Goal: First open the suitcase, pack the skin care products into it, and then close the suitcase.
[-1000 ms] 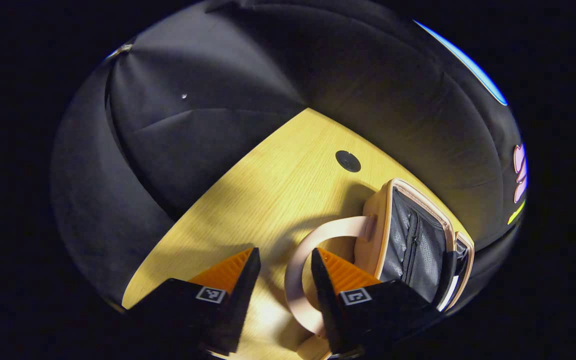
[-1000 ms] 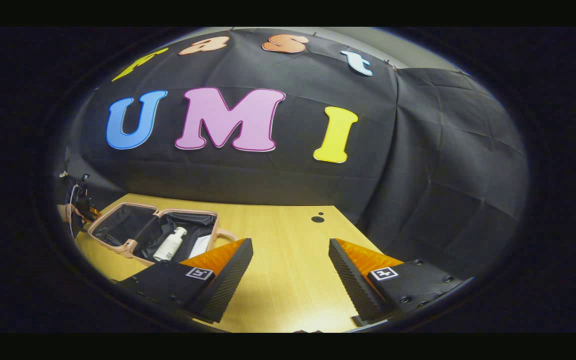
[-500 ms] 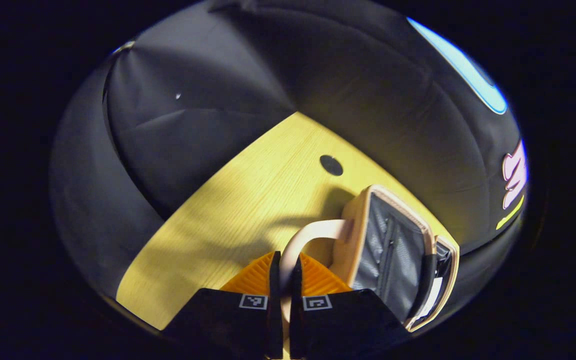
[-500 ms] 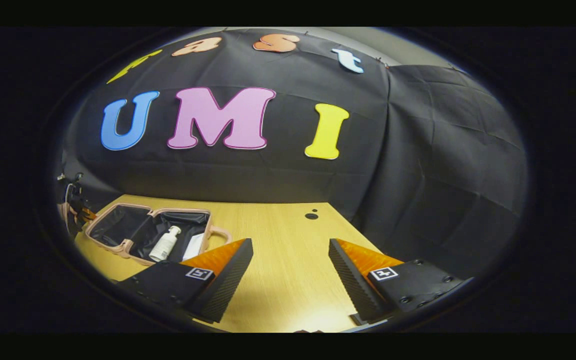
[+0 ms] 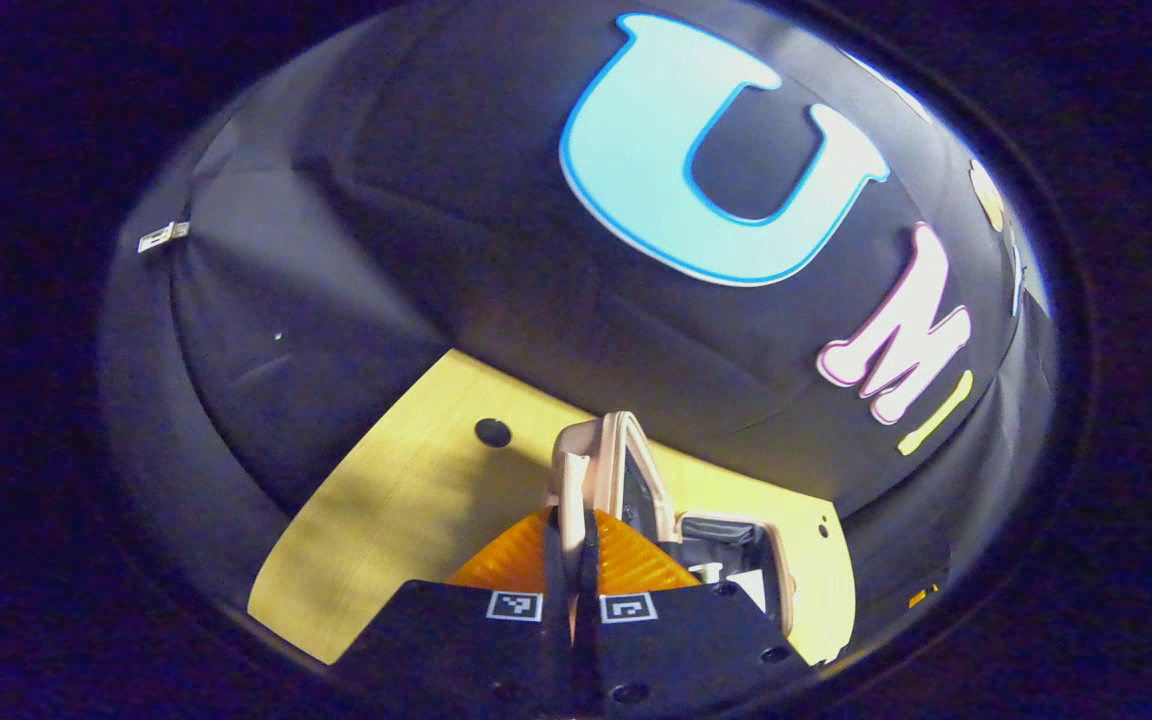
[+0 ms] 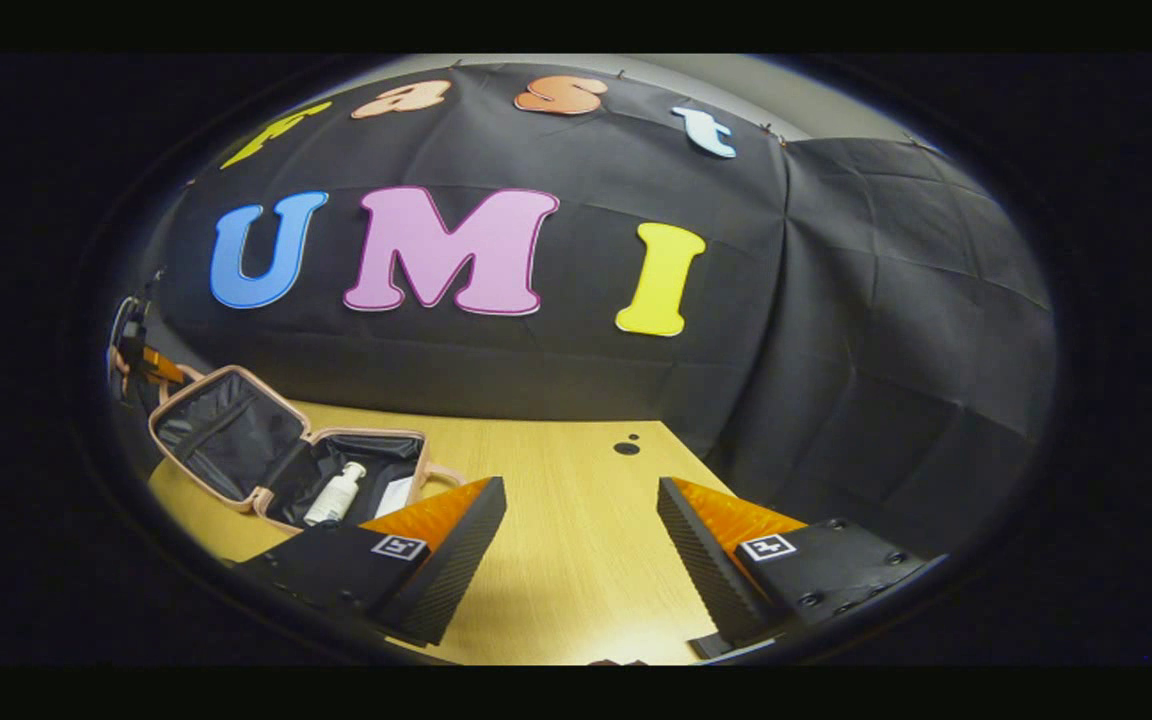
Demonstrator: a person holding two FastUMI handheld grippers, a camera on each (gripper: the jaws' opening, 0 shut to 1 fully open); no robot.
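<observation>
At the left of the right gripper view, the pale pink hard-shell suitcase (image 6: 266,455) now has its dark-lined lid (image 6: 221,435) tilted up instead of flat. My left gripper (image 5: 568,535), clamped on the pink lid handle (image 5: 570,480), has swung it half up, so closing has begun. The white pump bottle (image 6: 334,494) lies inside. My right gripper (image 6: 581,535) hangs spread apart over the light wooden table (image 6: 576,580).
</observation>
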